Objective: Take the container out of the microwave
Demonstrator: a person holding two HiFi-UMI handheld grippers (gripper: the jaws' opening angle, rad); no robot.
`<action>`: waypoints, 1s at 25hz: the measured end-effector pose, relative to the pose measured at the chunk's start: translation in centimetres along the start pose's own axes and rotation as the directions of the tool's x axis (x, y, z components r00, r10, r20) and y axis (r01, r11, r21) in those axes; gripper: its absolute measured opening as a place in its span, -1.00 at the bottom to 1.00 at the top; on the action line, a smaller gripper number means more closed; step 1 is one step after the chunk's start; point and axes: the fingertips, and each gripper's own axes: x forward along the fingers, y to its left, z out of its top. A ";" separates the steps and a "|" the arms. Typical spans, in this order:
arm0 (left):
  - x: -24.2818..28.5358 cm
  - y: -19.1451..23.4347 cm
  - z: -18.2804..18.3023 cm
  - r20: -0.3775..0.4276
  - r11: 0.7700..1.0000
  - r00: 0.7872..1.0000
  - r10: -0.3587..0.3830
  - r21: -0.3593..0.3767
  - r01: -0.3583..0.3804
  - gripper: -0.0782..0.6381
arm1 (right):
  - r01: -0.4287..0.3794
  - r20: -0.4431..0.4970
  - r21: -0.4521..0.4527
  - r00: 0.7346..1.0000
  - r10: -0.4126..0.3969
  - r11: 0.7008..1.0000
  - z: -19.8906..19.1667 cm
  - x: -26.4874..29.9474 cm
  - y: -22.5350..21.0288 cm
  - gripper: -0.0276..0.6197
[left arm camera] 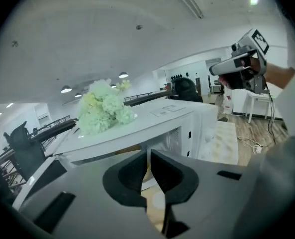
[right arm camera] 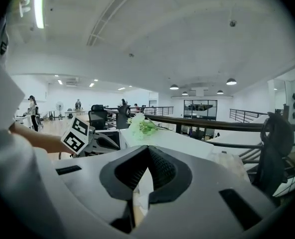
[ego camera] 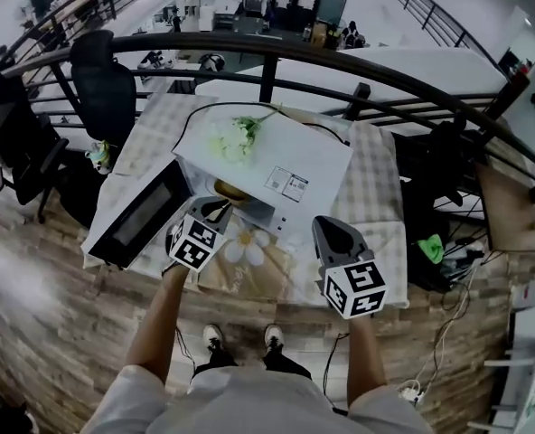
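The container (ego camera: 229,191), a tan bowl-like thing, is sitting inside the open microwave (ego camera: 286,165), just behind the front edge of the cavity, w/ nothing gripping it. The microwave door (ego camera: 141,211) is hanging wide open to the left. A bunch of pale green flowers (ego camera: 234,136) is lying on the microwave's top, twd the back.

The left gripper (ego camera: 211,213) is hovering right at the cavity mouth, just in front of the container, not touching it as far as can be seen. In the left gripper view its jaws are sitting almost together, only a thin slit btwn them, holding nothing; the microwave front is filling the view beyond them.

The right gripper (ego camera: 333,233) is hanging off to the right, near the microwave's front right corner. Its jaws are likewise drawn nearly closed & empty.

The microwave is standing on a surface (ego camera: 376,179) covered w/ a checked cloth; a mat w/ a daisy print (ego camera: 249,247) is lying at the front edge. A dark railing (ego camera: 340,57) is curving behind the surface.
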 end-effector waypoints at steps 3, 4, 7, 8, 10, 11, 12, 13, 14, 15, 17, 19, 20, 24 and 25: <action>3.0 -0.5 -1.1 -0.038 0.997 0.996 -0.078 0.020 0.079 -0.66 | 0.048 -0.046 0.008 0.998 -0.047 0.999 -1.2 -0.4 -0.4 -0.87; 3.9 -0.7 -1.5 -0.053 0.994 0.993 -0.102 0.026 0.103 -0.62 | 0.057 -0.062 0.017 0.996 -0.056 0.998 -1.6 -0.5 -0.4 -0.87; 6.4 -1.0 -3.1 -0.113 0.986 0.984 -0.140 0.074 0.149 -0.58 | 0.065 -0.092 0.044 0.994 -0.060 0.997 -2.7 -0.7 -0.3 -0.88; 7.1 -1.0 -3.6 -0.134 0.983 0.981 -0.138 0.107 0.152 -0.57 | 0.068 -0.098 0.050 0.993 -0.063 0.996 -3.0 -0.8 -0.2 -0.88; 8.6 -0.7 -4.7 -0.175 0.970 0.978 -0.117 0.191 0.150 -0.57 | 0.079 -0.108 0.054 0.991 -0.073 0.995 -3.7 -1.0 -0.3 -0.88; 9.3 -0.5 -5.2 -0.195 0.960 0.975 -0.106 0.235 0.151 -0.56 | 0.085 -0.114 0.053 0.990 -0.079 0.995 -4.1 -1.0 -0.3 -0.88; 10.0 -0.3 -5.7 -0.215 0.949 0.972 -0.098 0.275 0.156 -0.55 | 0.090 -0.123 0.051 0.989 -0.083 0.995 -4.4 -0.9 -0.3 -0.88; 10.6 -0.2 -6.2 -0.233 0.937 0.968 -0.094 0.308 0.165 -0.54 | 0.093 -0.136 0.050 0.987 -0.085 0.994 -4.8 -0.8 -0.4 -0.87; 11.2 -0.2 -6.6 -0.250 0.925 0.964 -0.092 0.336 0.175 -0.53 | 0.095 -0.149 0.050 0.985 -0.087 0.994 -5.2 -0.6 -0.4 -0.87; 11.7 -0.2 -6.9 -0.266 0.914 0.960 -0.090 0.361 0.186 -0.53 | 0.097 -0.161 0.051 0.983 -0.088 0.994 -5.6 -0.6 -0.4 -0.87; 12.6 -0.2 -7.6 -0.302 0.883 0.950 -0.080 0.420 0.208 -0.52 | 0.102 -0.178 0.052 0.980 -0.091 0.993 -6.1 -0.5 -0.5 -0.87; 13.5 -0.3 -8.4 -0.340 0.841 0.938 -0.062 0.488 0.233 -0.51 | 0.107 -0.185 0.055 0.978 -0.095 0.993 -6.3 -0.4 -0.6 -0.87; 13.8 -0.4 -8.7 -0.358 0.821 0.932 -0.056 0.515 0.247 -0.51 | 0.111 -0.188 0.058 0.977 -0.098 0.992 -6.4 -0.4 -0.6 -0.87; 14.3 -0.6 -9.3 -0.399 0.777 0.916 -0.039 0.565 0.279 -0.57 | 0.124 -0.200 0.063 0.974 -0.109 0.990 -6.9 -0.4 -0.9 -0.87; 14.2 -0.7 -9.3 -0.403 0.775 0.914 -0.041 0.565 0.284 -0.60 | 0.125 -0.200 0.064 0.973 -0.110 0.990 -7.0 -0.5 -0.9 -0.87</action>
